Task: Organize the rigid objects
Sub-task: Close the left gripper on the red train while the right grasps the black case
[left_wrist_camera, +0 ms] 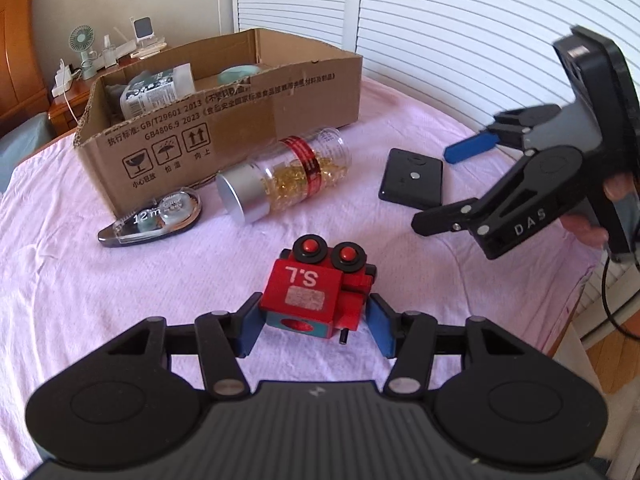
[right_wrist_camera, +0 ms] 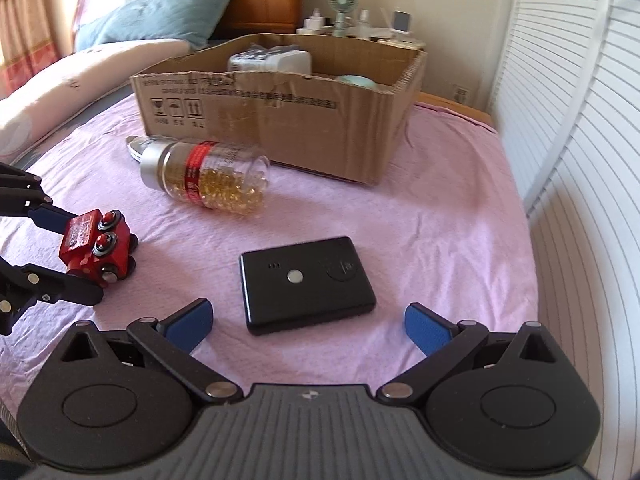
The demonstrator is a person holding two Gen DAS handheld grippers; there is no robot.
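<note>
Left gripper sits at bottom centre of the left wrist view, jaws clamped on the red toy train; both blue pads press its sides. The toy has two black-and-red knobs on top and white "S.L" lettering. In the right wrist view the same toy shows at the left edge, pinched between that gripper's fingers, low over the pink sheet.

Right gripper is at bottom centre of its own view, jaws spread wide w/ nothing between the pads. The black flat device lies on the sheet just ahead of the gap, not touched. From the left wrist view the right gripper hangs at the right side of frame, a hand on its handle, w/ the black device under its tips.

Clear pill bottle w/ silver cap and red band lies on its side at centre, just in front of the cardboard box. Box is open-topped, upper centre, w/ a few items inside. Correction tape lies left of the bottle, near the box's front corner. Teal pillow upper left in the right wrist view.
</note>
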